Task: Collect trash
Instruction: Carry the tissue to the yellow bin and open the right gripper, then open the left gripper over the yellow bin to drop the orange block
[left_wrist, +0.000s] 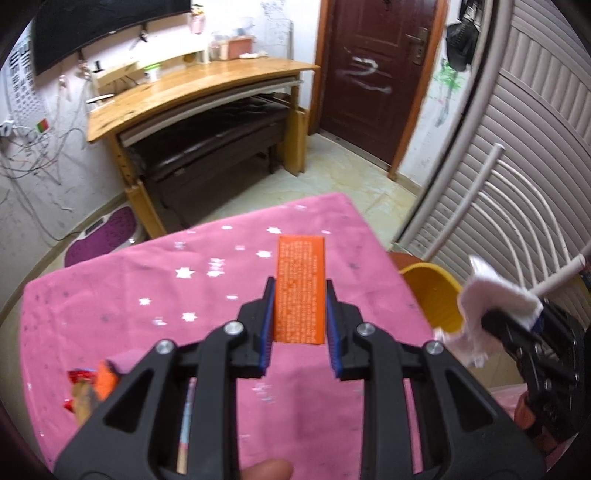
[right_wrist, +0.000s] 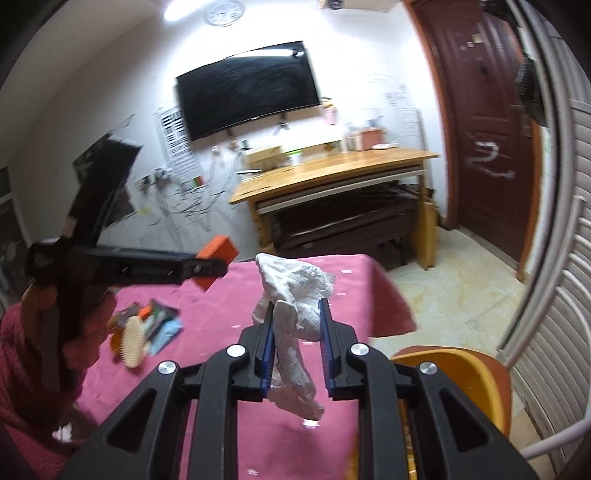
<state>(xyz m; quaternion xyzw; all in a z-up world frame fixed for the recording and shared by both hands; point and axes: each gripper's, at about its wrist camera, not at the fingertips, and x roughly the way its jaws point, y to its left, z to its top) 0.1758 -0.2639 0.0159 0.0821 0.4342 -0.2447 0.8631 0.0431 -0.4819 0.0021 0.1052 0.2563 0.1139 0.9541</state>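
Note:
My left gripper (left_wrist: 300, 291) is shut on an orange box (left_wrist: 301, 288) with white print and holds it above the pink star-patterned tablecloth (left_wrist: 147, 288). The same box (right_wrist: 217, 258) shows at that gripper's tip in the right wrist view. My right gripper (right_wrist: 296, 314) is shut on a crumpled white tissue (right_wrist: 295, 291) that hangs between its blue pads, above the table's right edge. The tissue (left_wrist: 491, 299) also shows at the right of the left wrist view, next to a yellow bin (left_wrist: 439, 295).
The yellow bin (right_wrist: 461, 373) stands on the floor off the table's right side. Wrappers, a small brush and other scraps (right_wrist: 144, 328) lie at the table's left. A wooden desk (left_wrist: 199, 96), a brown door (left_wrist: 373, 74) and a white chair frame (left_wrist: 491, 206) stand around.

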